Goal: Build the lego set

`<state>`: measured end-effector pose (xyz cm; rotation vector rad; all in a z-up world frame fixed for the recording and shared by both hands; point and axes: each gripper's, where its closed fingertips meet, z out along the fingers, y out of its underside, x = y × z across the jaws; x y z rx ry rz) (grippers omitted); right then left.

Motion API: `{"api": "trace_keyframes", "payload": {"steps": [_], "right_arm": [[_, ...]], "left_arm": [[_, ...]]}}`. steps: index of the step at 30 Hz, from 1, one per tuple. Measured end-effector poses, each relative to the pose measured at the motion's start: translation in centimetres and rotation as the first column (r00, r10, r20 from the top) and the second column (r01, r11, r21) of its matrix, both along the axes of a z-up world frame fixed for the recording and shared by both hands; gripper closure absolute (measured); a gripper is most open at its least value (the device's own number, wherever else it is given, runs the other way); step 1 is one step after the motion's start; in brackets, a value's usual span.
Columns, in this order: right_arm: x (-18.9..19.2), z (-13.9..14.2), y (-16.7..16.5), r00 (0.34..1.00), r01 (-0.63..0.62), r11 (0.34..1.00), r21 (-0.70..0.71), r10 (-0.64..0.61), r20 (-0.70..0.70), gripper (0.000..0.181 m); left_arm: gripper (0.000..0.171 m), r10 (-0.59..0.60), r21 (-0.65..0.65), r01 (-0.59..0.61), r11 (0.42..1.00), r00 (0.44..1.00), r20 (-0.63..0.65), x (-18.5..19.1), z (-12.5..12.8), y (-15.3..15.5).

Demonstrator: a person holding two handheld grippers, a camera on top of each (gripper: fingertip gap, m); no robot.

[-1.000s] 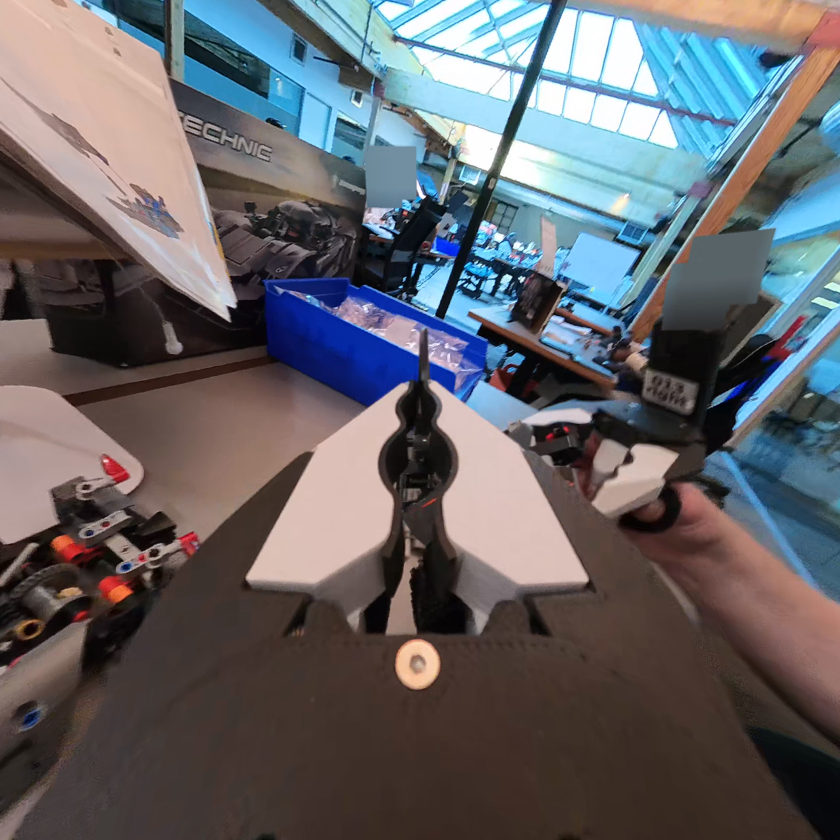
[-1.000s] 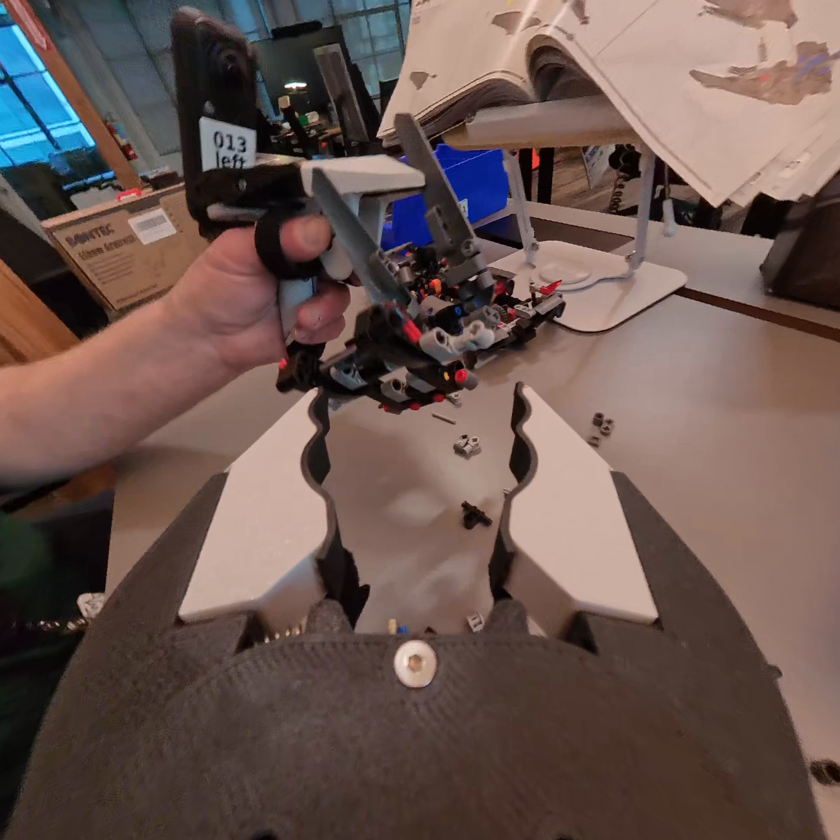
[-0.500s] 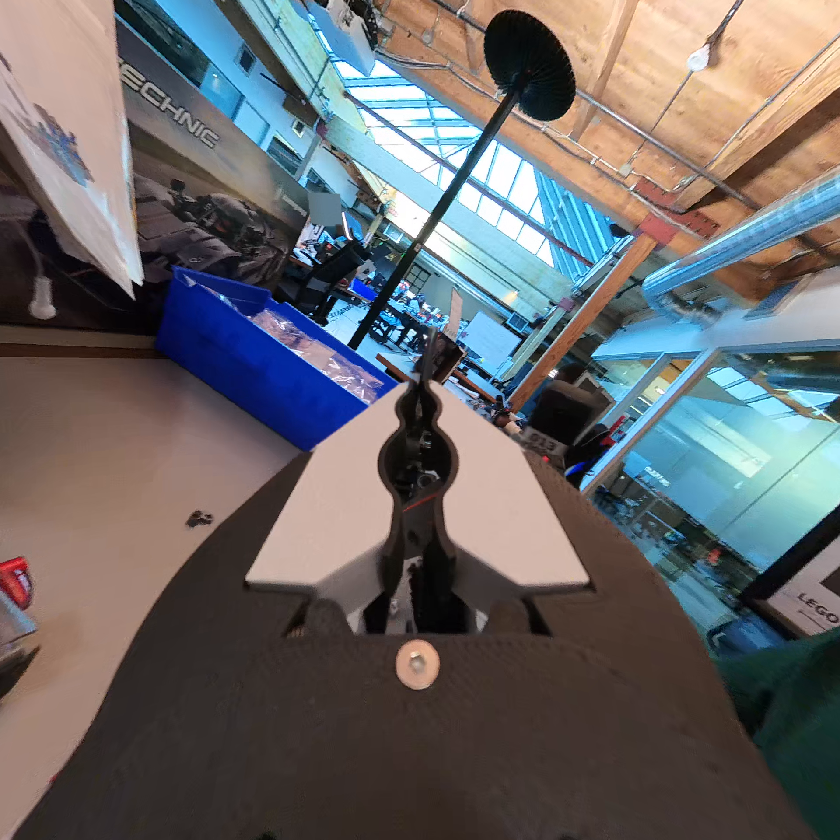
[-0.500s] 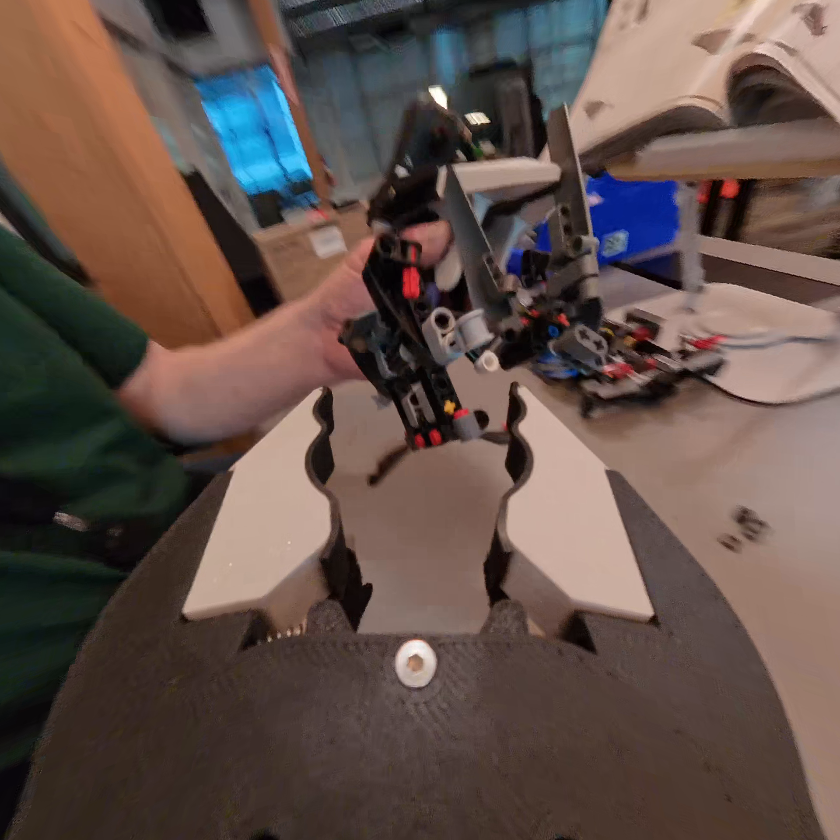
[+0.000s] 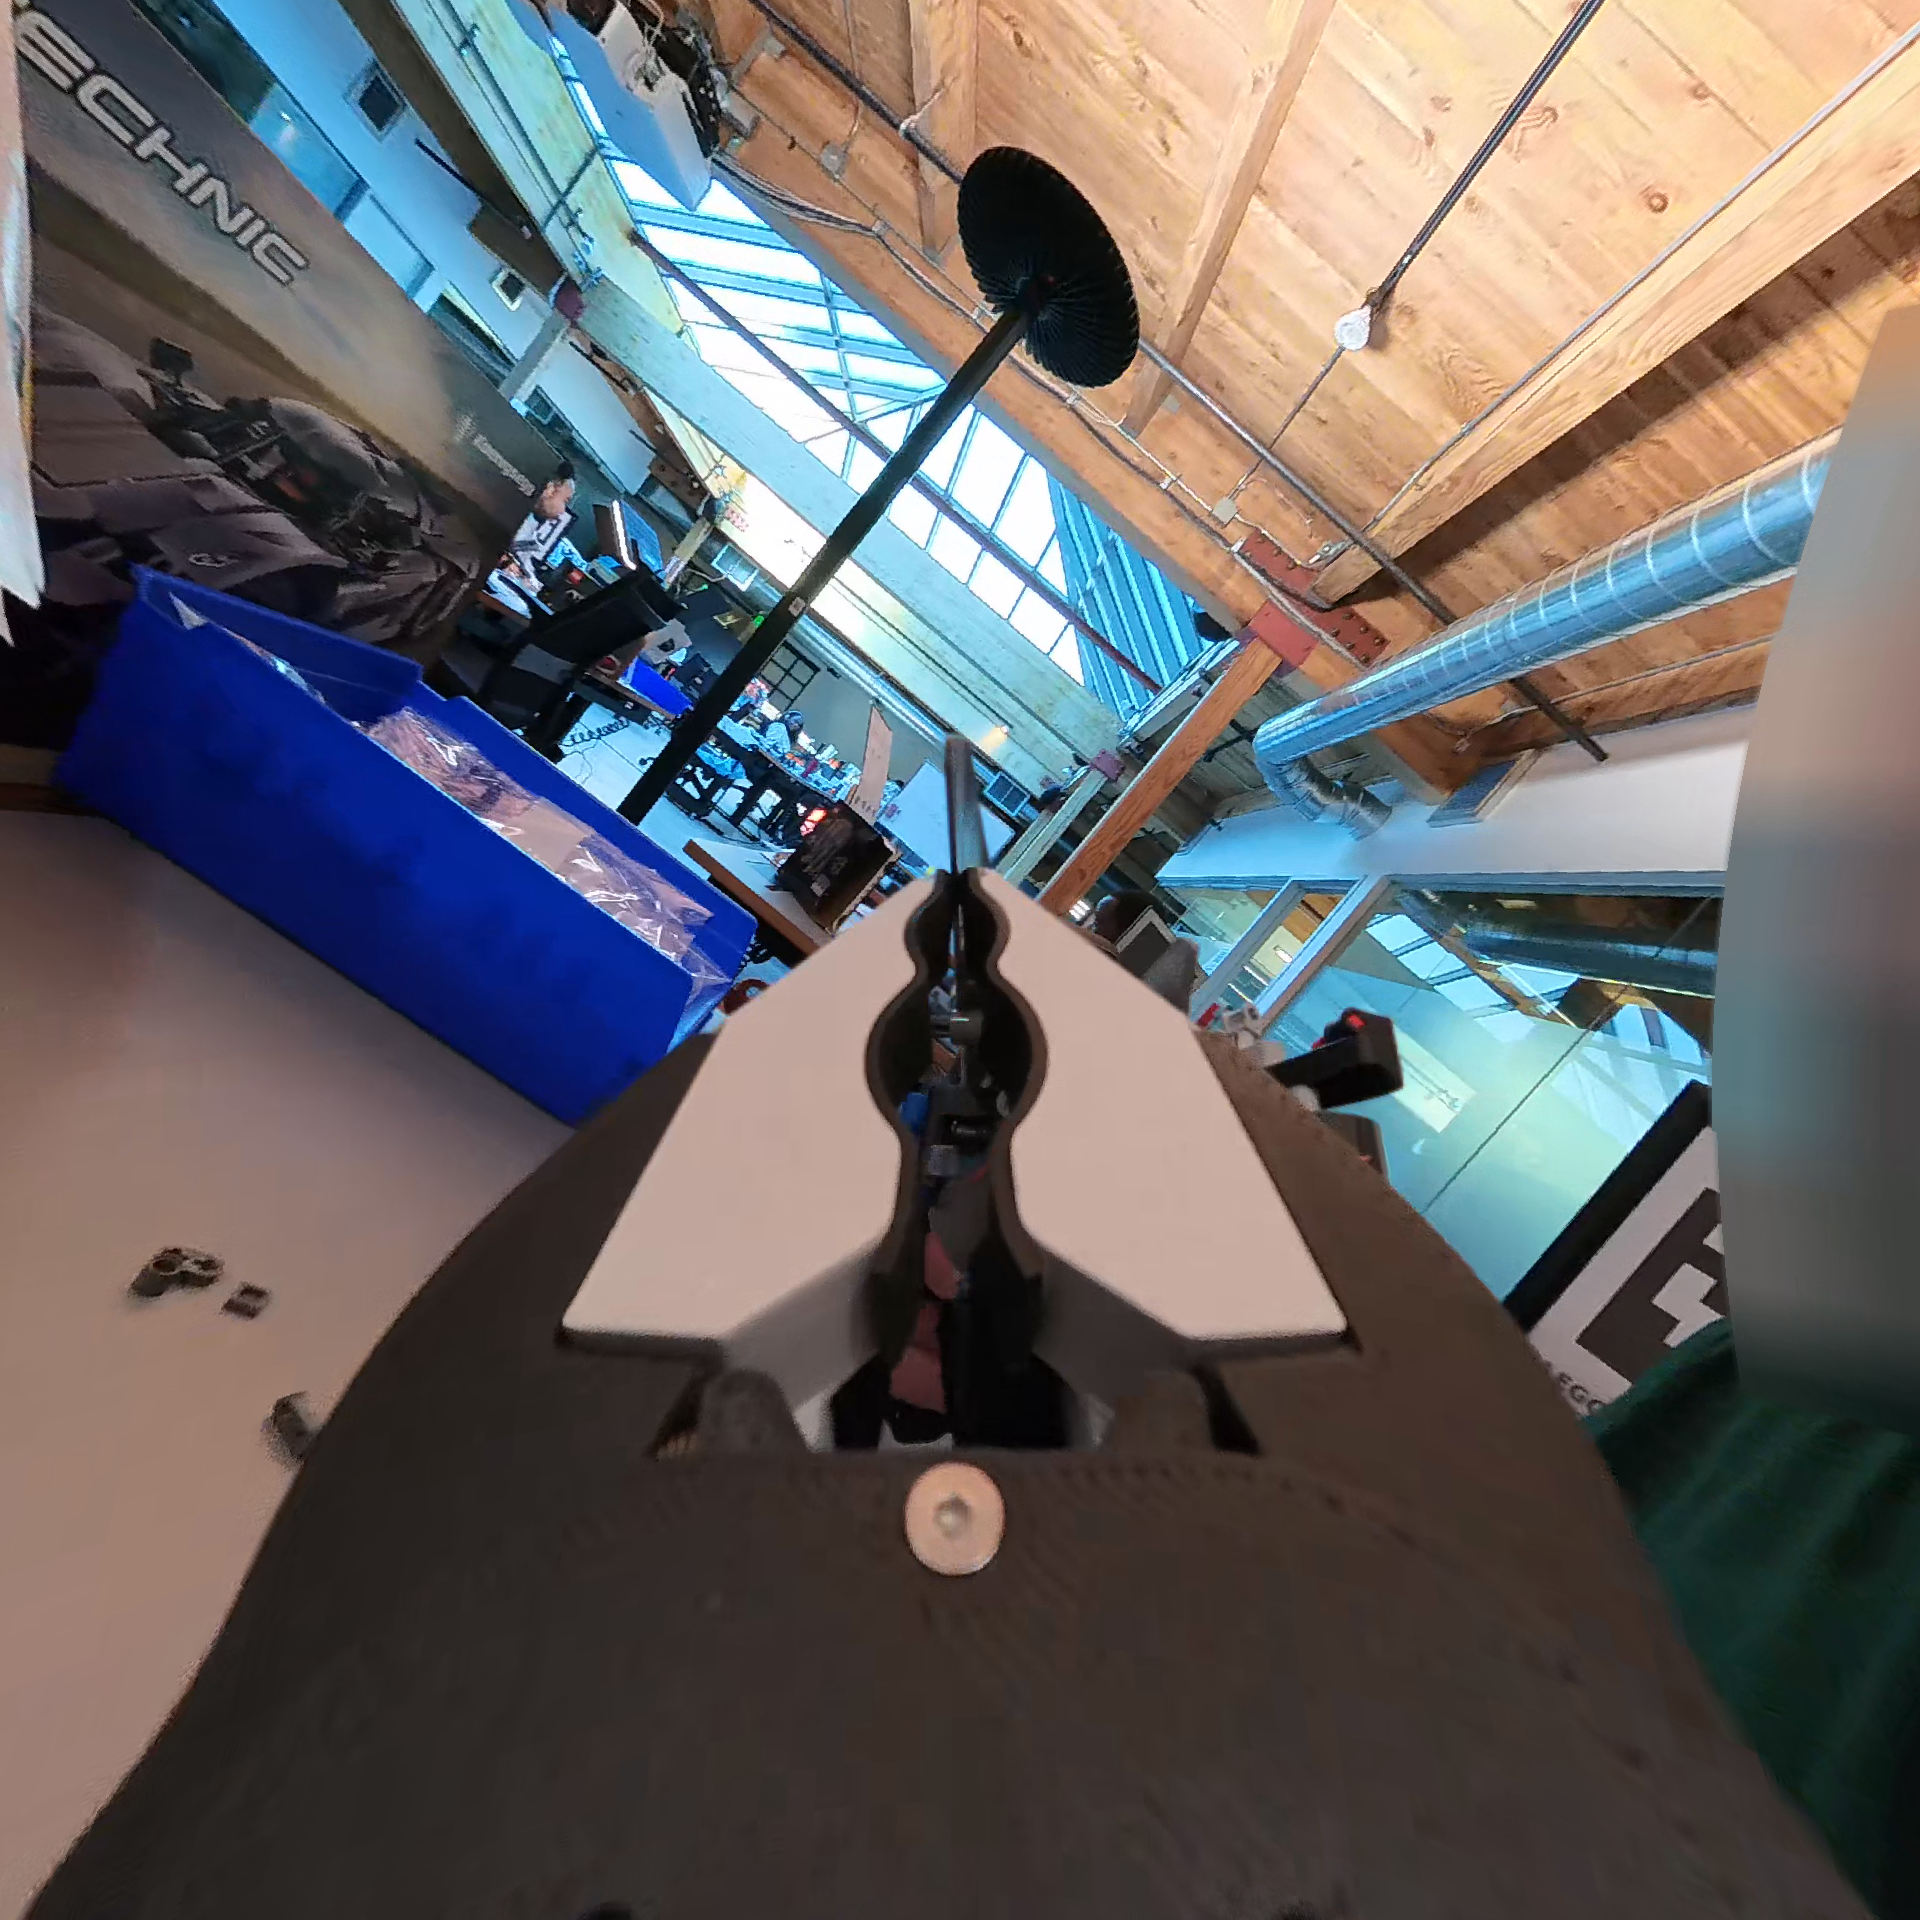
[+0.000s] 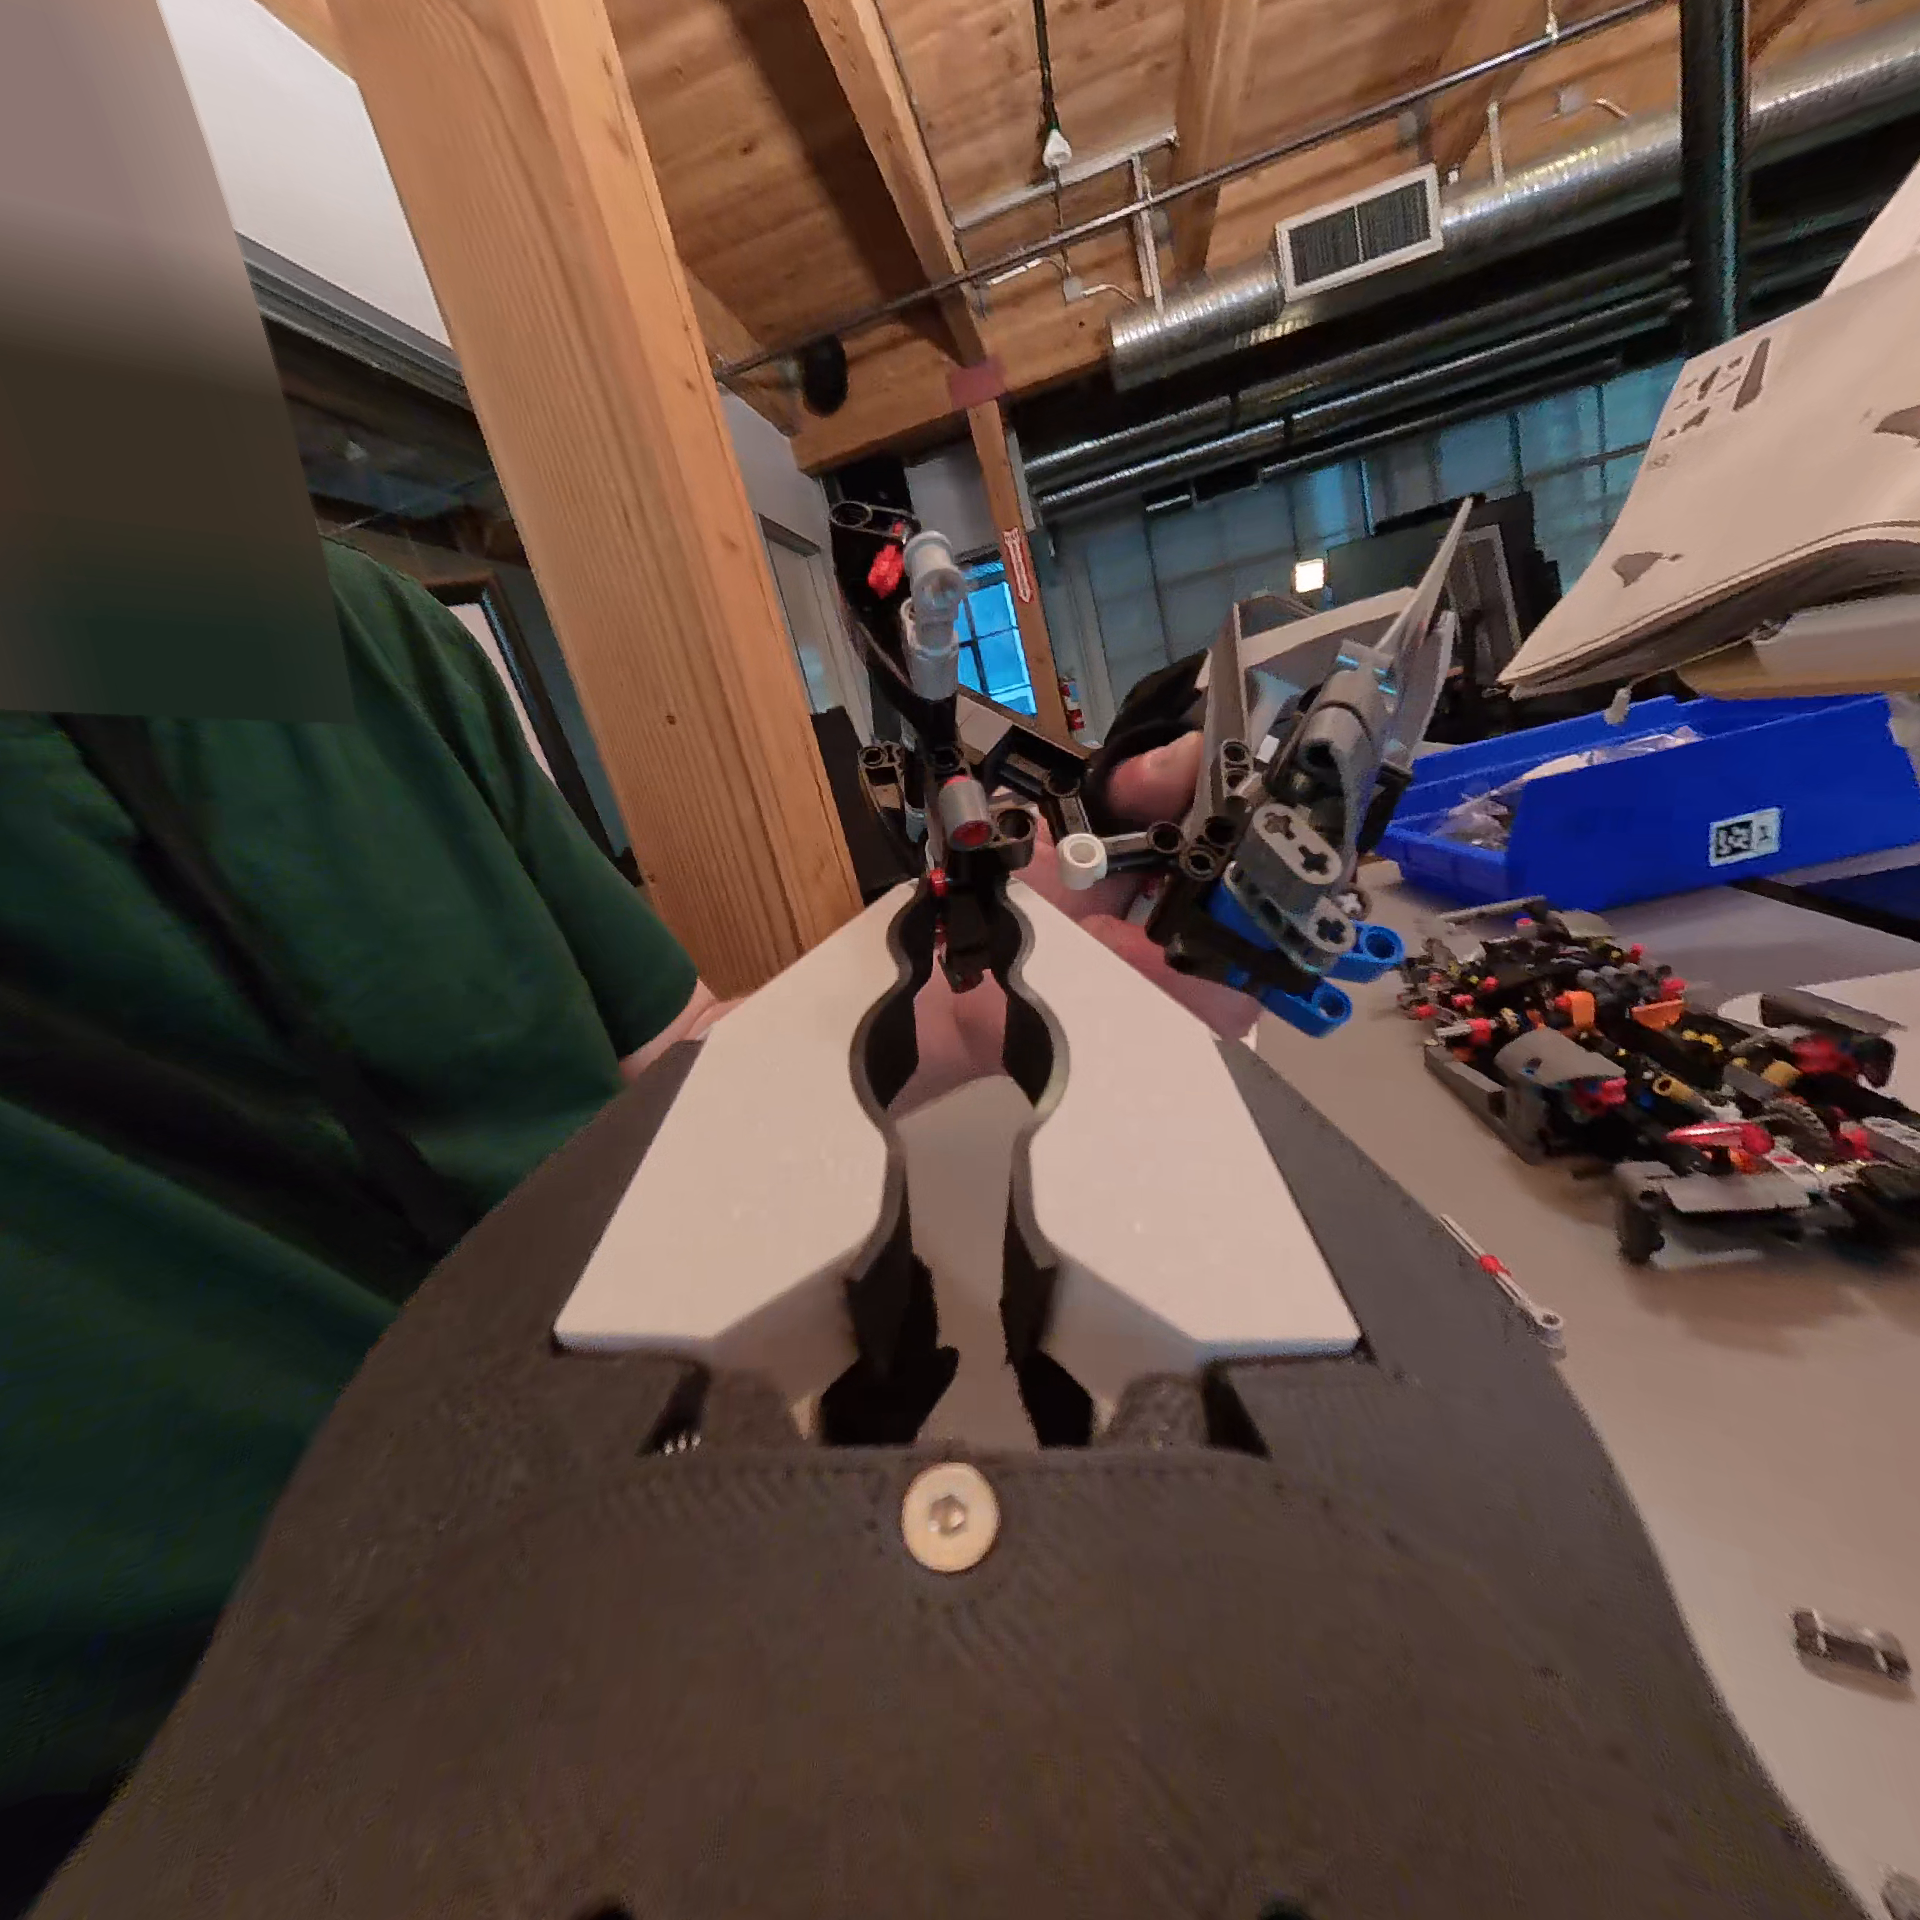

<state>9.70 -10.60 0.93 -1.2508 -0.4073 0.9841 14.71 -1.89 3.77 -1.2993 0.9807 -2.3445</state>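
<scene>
The black, grey and blue lego sub-assembly [image 6: 1236, 831] is held up off the table between the two tools, its black lower end [image 6: 966, 925] pinched at the tips of the right gripper [image 6: 961, 914], whose white fingers are closed on it there while a gap stays open nearer the hinge. The left gripper [image 5: 961, 904] is clamped together on a thin grey part [image 5: 961, 821] of the same build, as far as the blur allows. A larger black chassis with red and orange pieces [image 6: 1662, 1070] lies on the grey tabletop [image 6: 1714, 1455], well apart from both tools. The blue plastic bin [image 5: 395, 842] at the table's far edge holds clear plastic bags [image 5: 582, 831].
</scene>
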Motion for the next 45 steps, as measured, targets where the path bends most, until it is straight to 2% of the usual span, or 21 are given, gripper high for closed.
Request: {"api": "trace_keyframes", "payload": {"steps": [5, 11, 14, 16, 19, 22, 24, 27, 33, 35, 38, 42, 44, 45], "right_arm": [[0.3, -0.5, 0.4, 1.0, 0.002, 0.999, -0.032, -0.002, 0.009, 0.169], [2.9, -2.0, 0.1, 0.992, 0.124, 0.986, -0.113, -0.124, 0.013, 0.132], [6.2, -1.0, -0.6, 0.969, 0.246, 0.965, -0.096, -0.245, 0.018, 0.141], [7.8, -0.3, -0.1, 0.944, 0.327, 0.94, -0.102, -0.319, 0.087, 0.143], [7.3, 0.9, 1.6, 0.92, 0.351, 0.931, -0.101, -0.322, 0.222, 0.14], [5.1, 0.7, 3.7, 0.912, 0.302, 0.945, -0.123, -0.249, 0.326, 0.137], [4.6, 0.6, 4.8, 0.907, 0.298, 0.947, -0.12, -0.242, 0.344, 0.144], [4.1, 0.3, 5.2, 0.909, 0.27, 0.955, -0.121, -0.211, 0.36, 0.164], [4.6, 0.7, 5.3, 0.953, 0.241, 0.957, -0.161, -0.201, 0.227, 0.168], [5.0, 0.9, 5.3, 0.963, 0.231, 0.958, -0.17, -0.199, 0.184, 0.168], [5.7, 1.1, 5.3, 0.972, 0.218, 0.959, -0.183, -0.197, 0.124, 0.168], [6.2, 1.1, 5.5, 0.976, 0.216, 0.954, -0.205, -0.203, 0.084, 0.168], [6.5, 1.2, 5.6, 0.976, 0.218, 0.954, -0.207, -0.211, 0.057, 0.168], [6.5, 1.2, 5.6, 0.977, 0.212, 0.955, -0.208, -0.208, 0.042, 0.168]], "left_arm": [[0.171, 0.002, -0.011, -0.002, 1.0, 1.0, 0.018, -0.2, 0.2, 0.1], [0.171, 0.037, 0.019, -0.038, 0.999, 0.998, 0.056, -0.8, 1.0, 0.7], [0.171, 0.031, 0.047, -0.034, 0.998, 0.997, 0.068, -1.0, 1.5, 0.7], [0.171, 0.022, 0.094, -0.028, 0.995, 0.998, 0.065, -1.0, 1.7, 0.2], [0.171, 0.027, 0.165, -0.035, 0.986, 0.998, 0.052, -0.8, 1.9, -0.5], [0.171, 0.015, 0.208, -0.024, 0.978, 0.999, 0.042, -0.4, 2.0, -1.5], [0.171, 0.0, 0.226, -0.007, 0.974, 1.0, 0.028, -0.1, 1.8, -2.1], [0.171, -0.016, 0.238, 0.01, 0.971, 1.0, 0.021, 0.1, 1.8, -2.8], [0.169, -0.014, 0.25, 0.004, 0.968, 0.999, 0.035, 0.6, 2.1, -2.4], [0.153, -0.024, 0.246, 0.011, 0.969, 0.998, 0.051, 0.3, 2.4, -2.1], [0.143, -0.03, 0.246, 0.006, 0.969, 0.995, 0.093, -0.4, 2.9, -1.7], [0.135, -0.05, 0.312, 0.023, 0.95, 0.996, 0.08, -1.1, 2.1, -1.4], [0.123, -0.096, 0.339, 0.056, 0.939, 0.99, 0.1, -1.9, 2.1, -1.5], [0.123, -0.106, 0.349, 0.064, 0.935, 0.989, 0.101, -2.1, 2.1, -1.6]]}}
